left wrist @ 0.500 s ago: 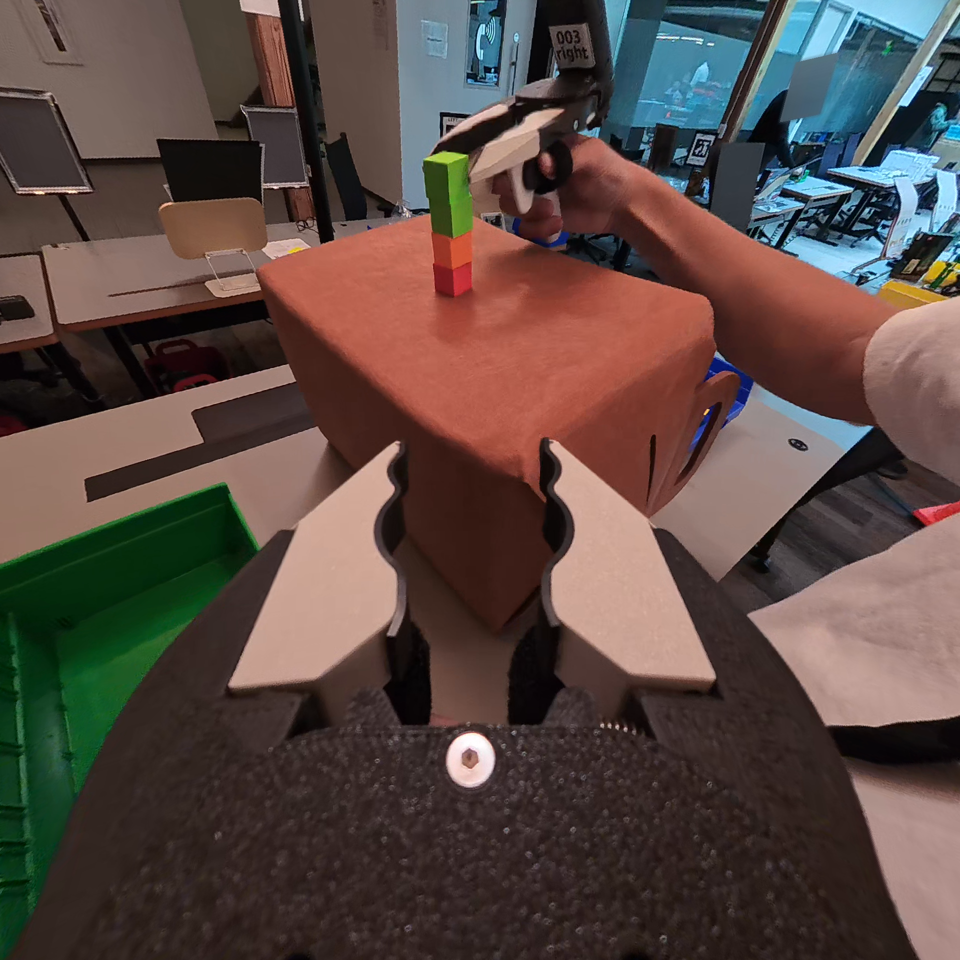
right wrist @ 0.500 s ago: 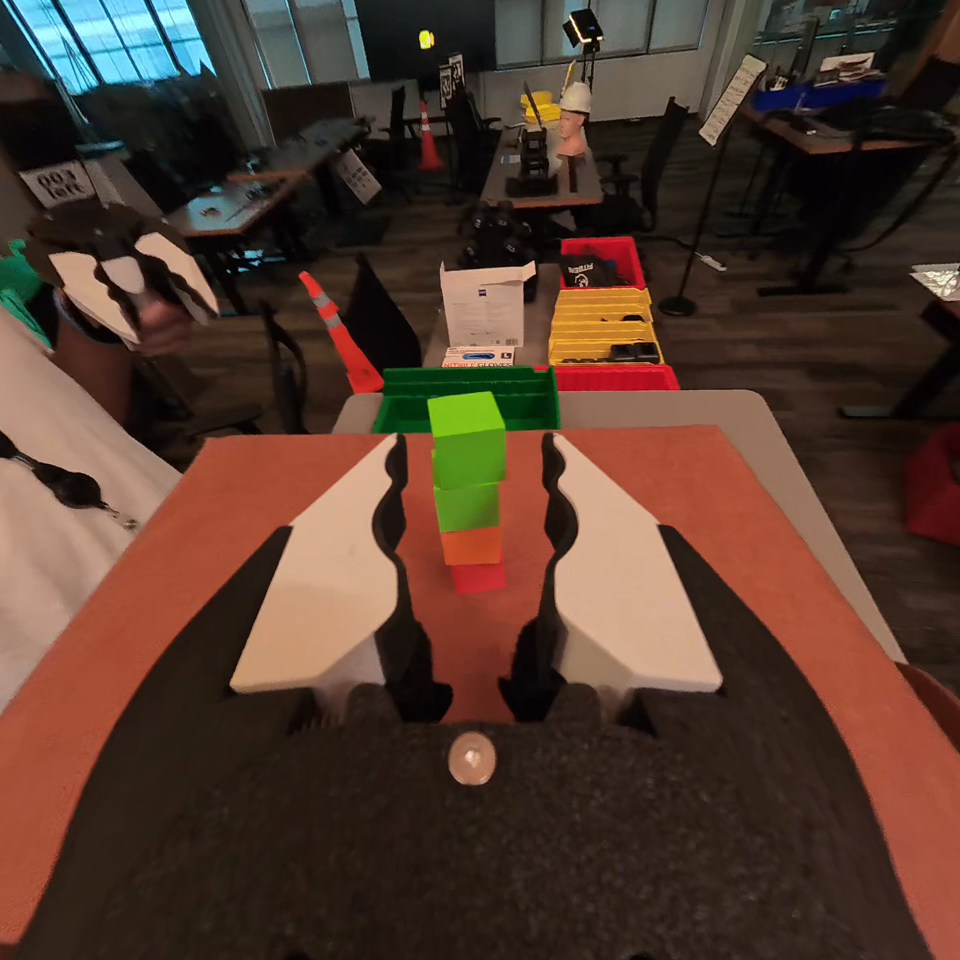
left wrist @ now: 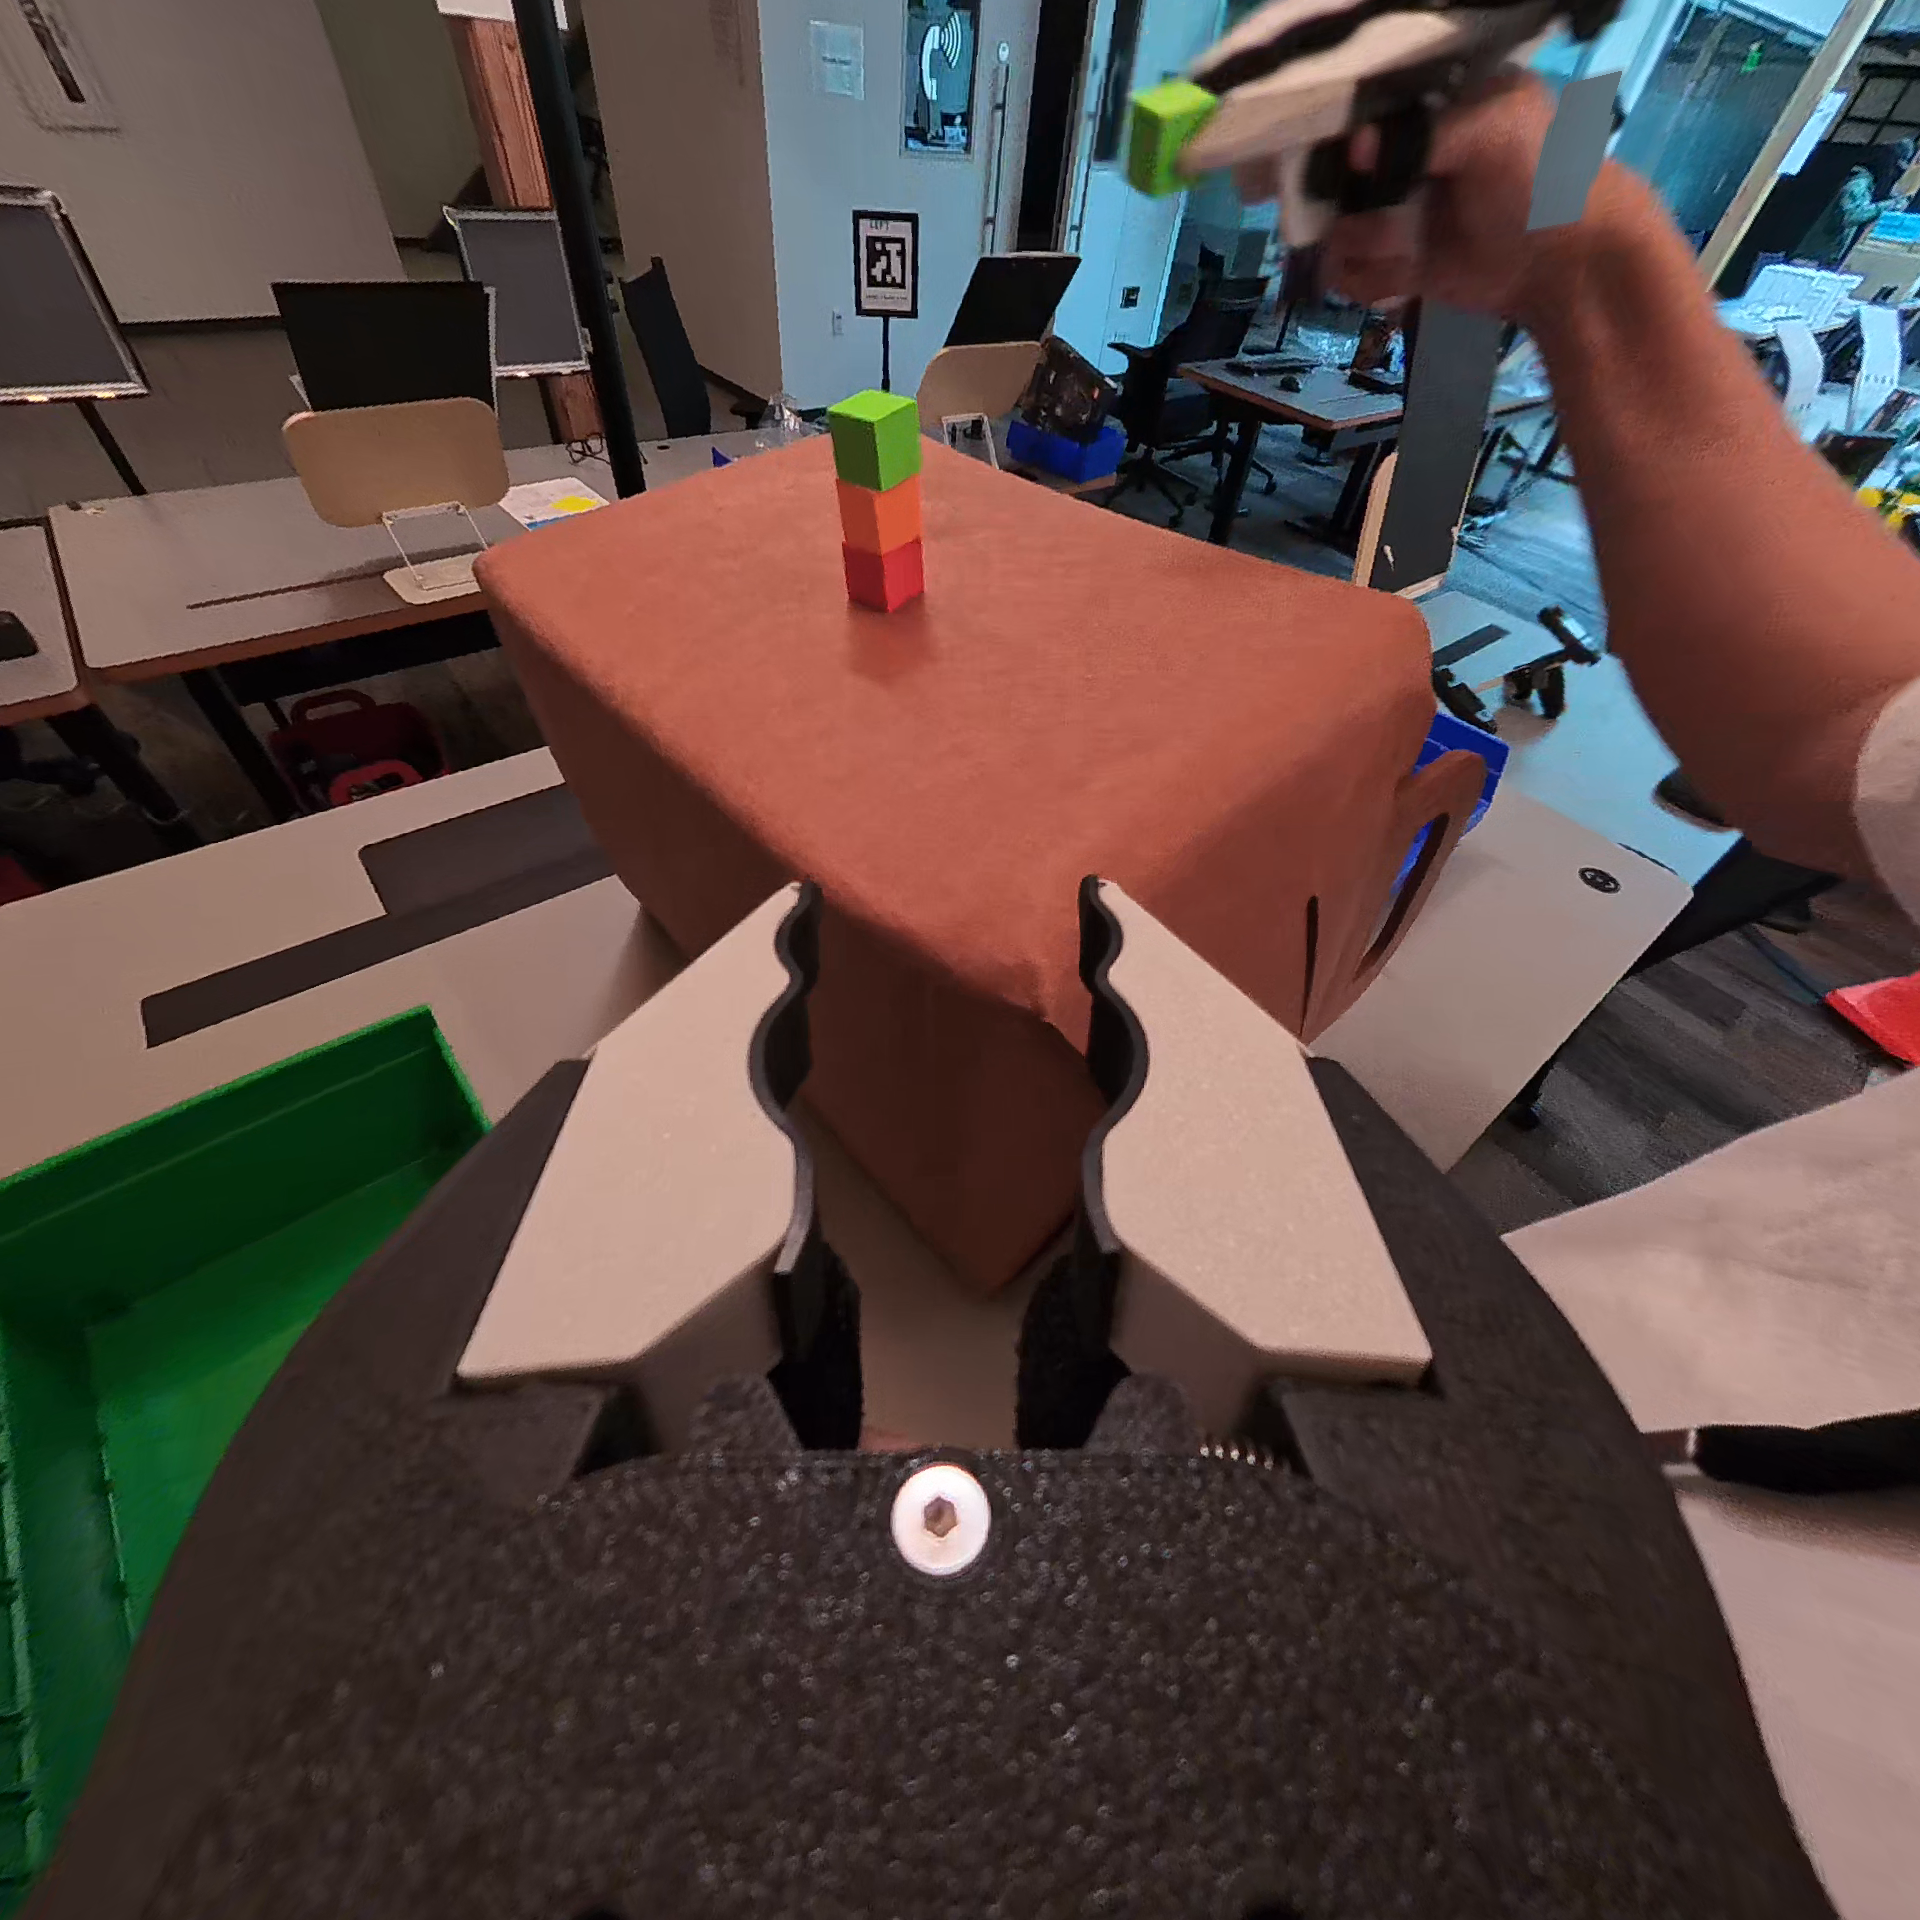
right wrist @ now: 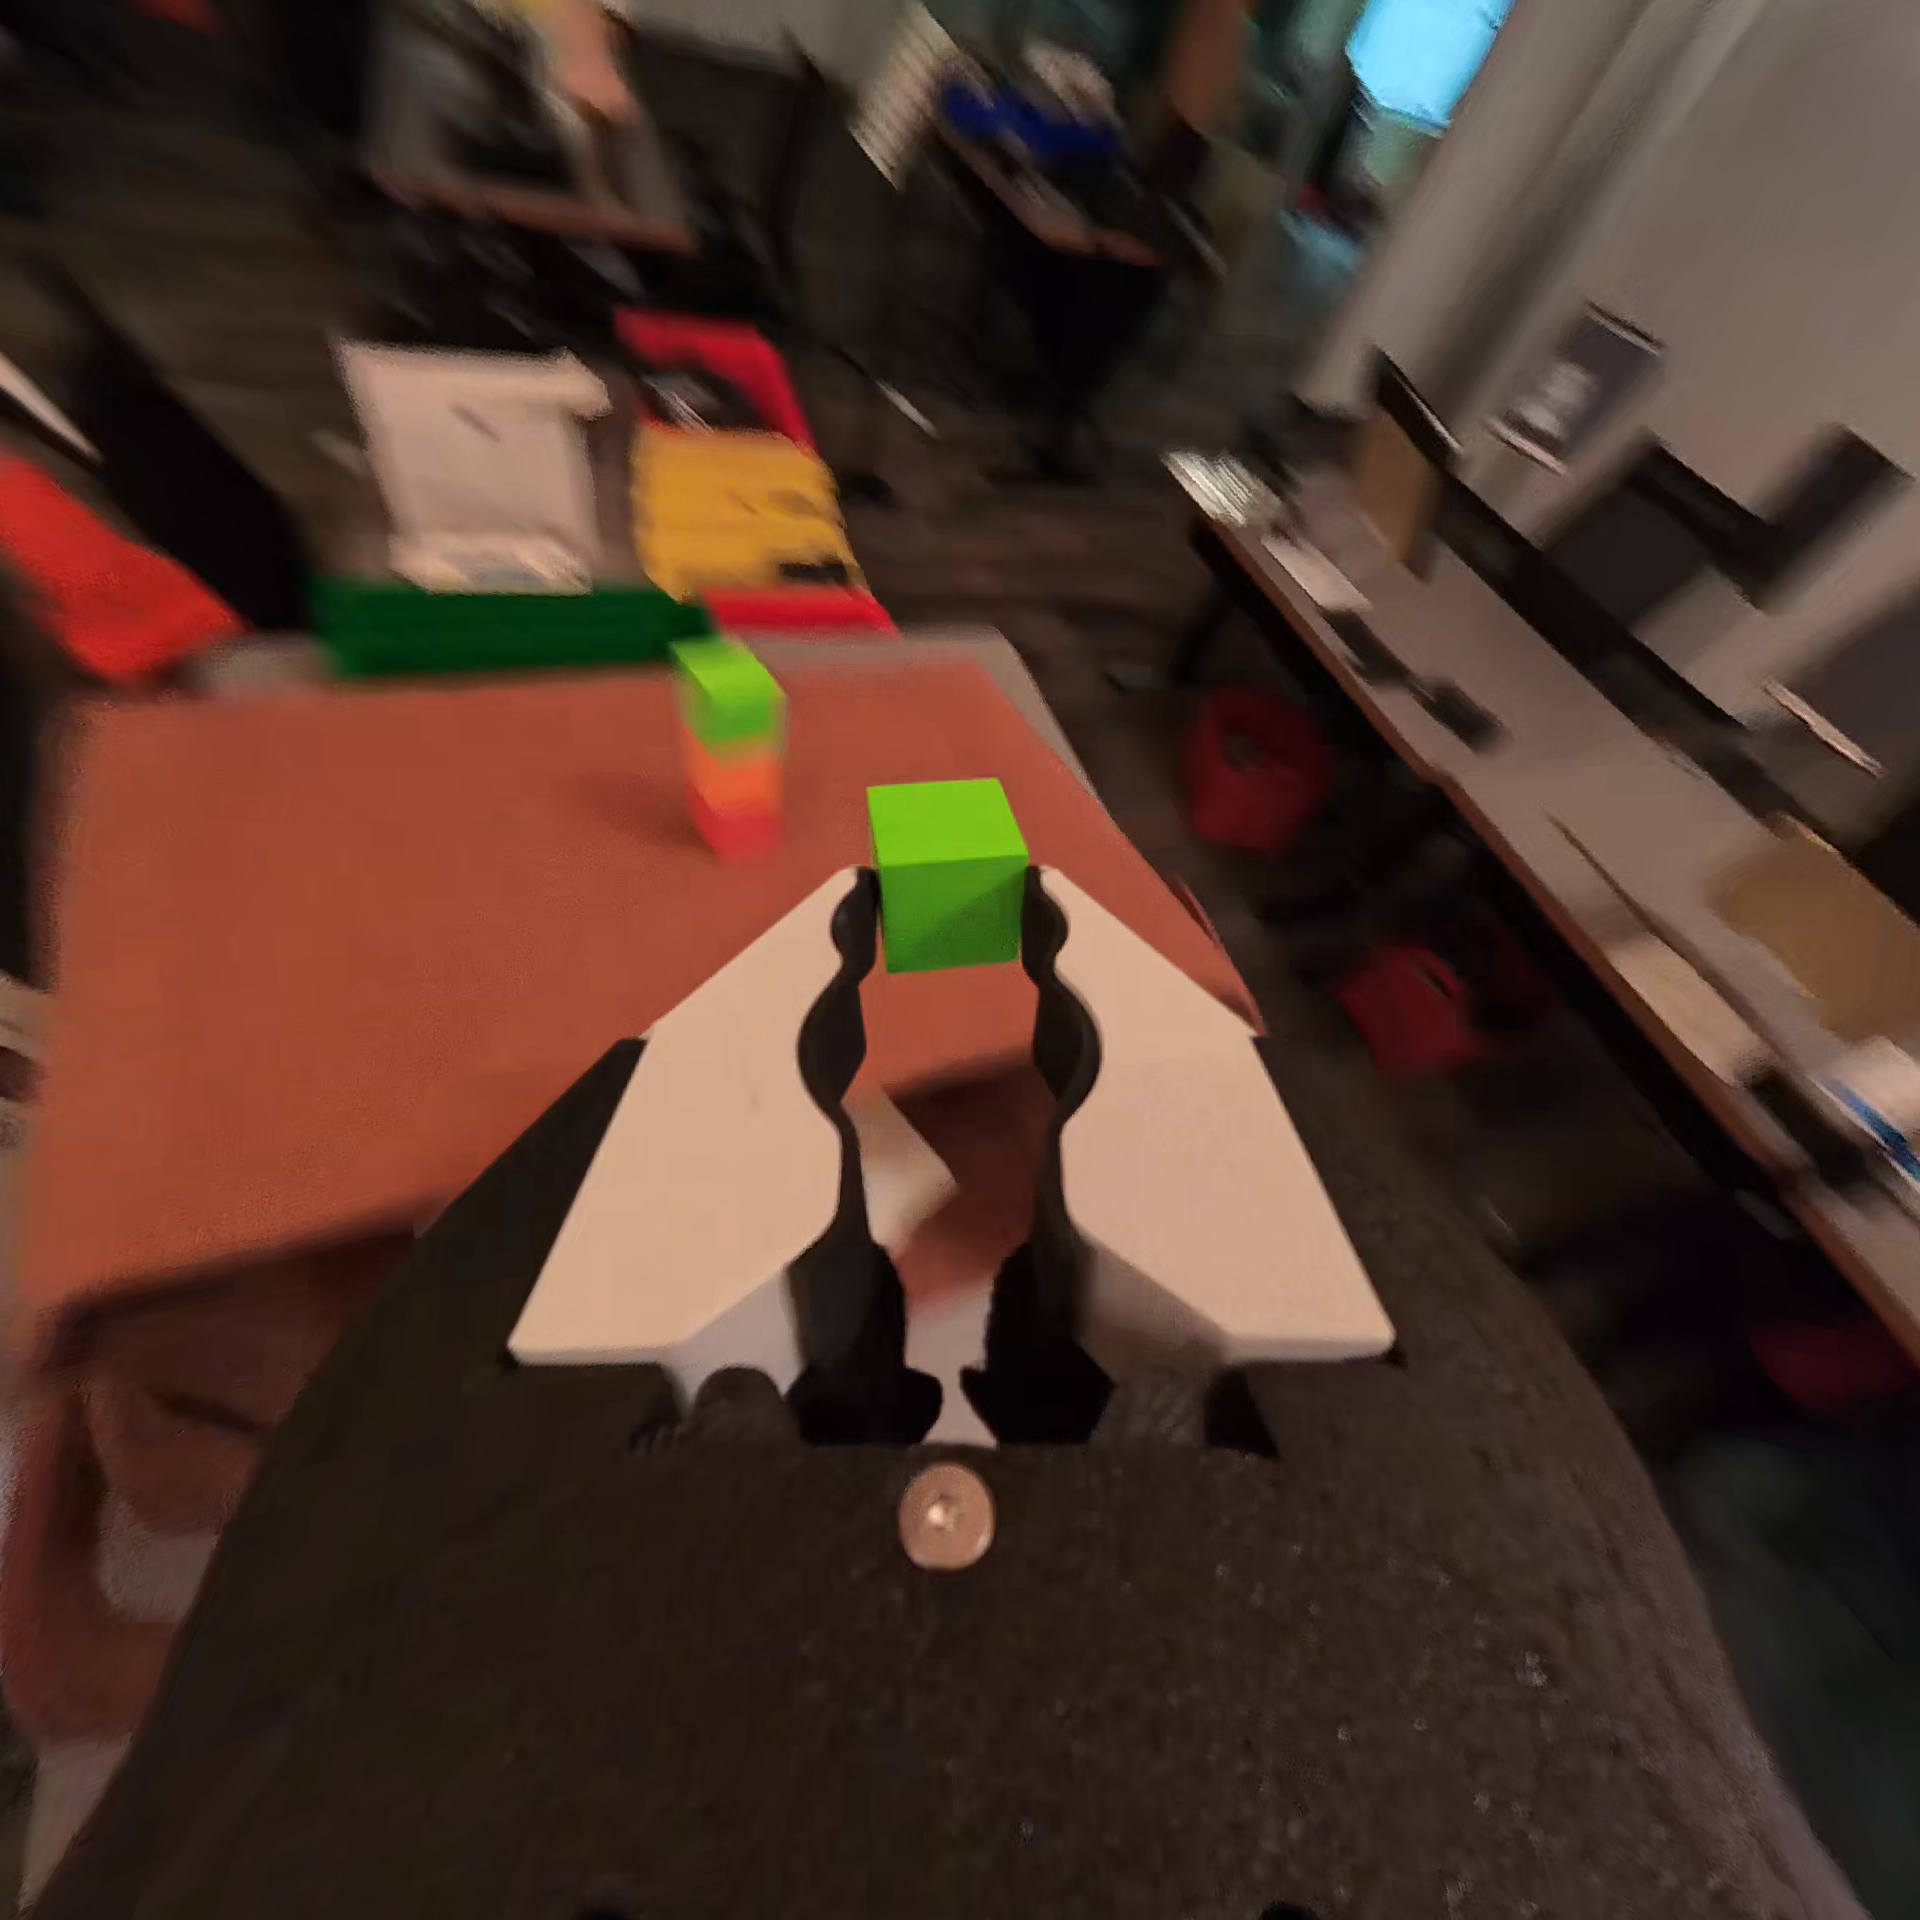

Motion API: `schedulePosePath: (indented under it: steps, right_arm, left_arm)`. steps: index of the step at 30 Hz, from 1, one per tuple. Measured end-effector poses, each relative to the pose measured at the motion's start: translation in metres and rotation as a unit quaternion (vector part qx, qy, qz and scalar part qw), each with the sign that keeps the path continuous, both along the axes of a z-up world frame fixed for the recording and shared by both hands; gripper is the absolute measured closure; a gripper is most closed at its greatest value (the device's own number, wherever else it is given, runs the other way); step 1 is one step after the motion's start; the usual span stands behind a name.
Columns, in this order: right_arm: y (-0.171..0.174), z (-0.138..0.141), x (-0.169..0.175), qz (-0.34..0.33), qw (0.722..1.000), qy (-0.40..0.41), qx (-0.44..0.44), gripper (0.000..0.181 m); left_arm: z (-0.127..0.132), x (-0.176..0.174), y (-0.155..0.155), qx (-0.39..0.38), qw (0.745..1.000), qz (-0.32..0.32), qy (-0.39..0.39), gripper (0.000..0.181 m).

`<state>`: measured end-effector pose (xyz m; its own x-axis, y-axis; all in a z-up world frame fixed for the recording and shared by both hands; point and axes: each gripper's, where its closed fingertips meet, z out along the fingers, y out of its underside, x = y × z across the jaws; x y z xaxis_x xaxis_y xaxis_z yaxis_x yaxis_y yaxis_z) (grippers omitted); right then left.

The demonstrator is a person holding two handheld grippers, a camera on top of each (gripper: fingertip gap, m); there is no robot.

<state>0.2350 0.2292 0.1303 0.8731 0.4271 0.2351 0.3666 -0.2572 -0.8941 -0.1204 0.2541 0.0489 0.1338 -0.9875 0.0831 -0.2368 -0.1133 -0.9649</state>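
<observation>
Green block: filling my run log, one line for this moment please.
right tongs: shut on green block, lifted | left tongs: open, empty | stack: three blocks

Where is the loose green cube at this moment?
The loose green cube is pinched between the tips of the right gripper, held in the air above and to the right of the three-cube stack on the brown cloth-covered box.

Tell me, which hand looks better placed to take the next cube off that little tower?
Probably the left. The left gripper is open and empty, low beside the brown box. The right gripper is shut on a green cube, lifted away from the stack.
</observation>
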Motion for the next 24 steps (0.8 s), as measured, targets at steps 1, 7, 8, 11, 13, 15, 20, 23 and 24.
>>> schedulePosePath:
  steps: [1, 7, 8, 11, 13, 15, 20, 23, 24]
  right_arm:
    - [-0.019, -0.015, 0.032, -0.06, 0.997, -0.038, -0.024, 0.154]
    - [-0.159, -0.188, 0.165, -0.264, 0.901, -0.126, -0.32, 0.154]
    - [-0.176, -0.222, 0.175, -0.275, 0.879, -0.128, -0.367, 0.154]
    - [-0.2, -0.31, 0.195, -0.296, 0.837, -0.117, -0.445, 0.154]
    - [-0.207, -0.356, 0.205, -0.313, 0.81, -0.106, -0.484, 0.154]
    - [-0.214, -0.387, 0.213, -0.32, 0.781, -0.106, -0.525, 0.154]
    - [-0.212, -0.42, 0.23, -0.33, 0.74, -0.085, -0.58, 0.154]
    - [-0.211, -0.428, 0.23, -0.327, 0.721, -0.064, -0.607, 0.153]
    - [-0.21, -0.43, 0.229, -0.321, 0.721, -0.062, -0.611, 0.149]
  left_arm:
    - [-0.002, 0.002, 0.003, -0.003, 1.0, 0.002, 0.003, 0.13]
    - [-0.011, 0.01, 0.024, -0.015, 0.999, 0.022, 0.023, 0.13]
    - [-0.011, 0.011, 0.026, -0.013, 0.999, 0.025, 0.026, 0.13]
    - [-0.009, 0.015, 0.031, -0.003, 0.999, 0.038, 0.034, 0.13]
    - [-0.006, 0.017, 0.031, 0.0, 0.999, 0.041, 0.033, 0.13]
    - [-0.005, 0.018, 0.029, 0.002, 0.998, 0.044, 0.038, 0.13]
    - [-0.01, 0.016, 0.026, 0.011, 0.997, 0.057, 0.056, 0.13]
    - [-0.014, 0.015, 0.025, 0.01, 0.996, 0.06, 0.061, 0.13]
    - [-0.014, 0.014, 0.024, 0.008, 0.996, 0.061, 0.061, 0.13]
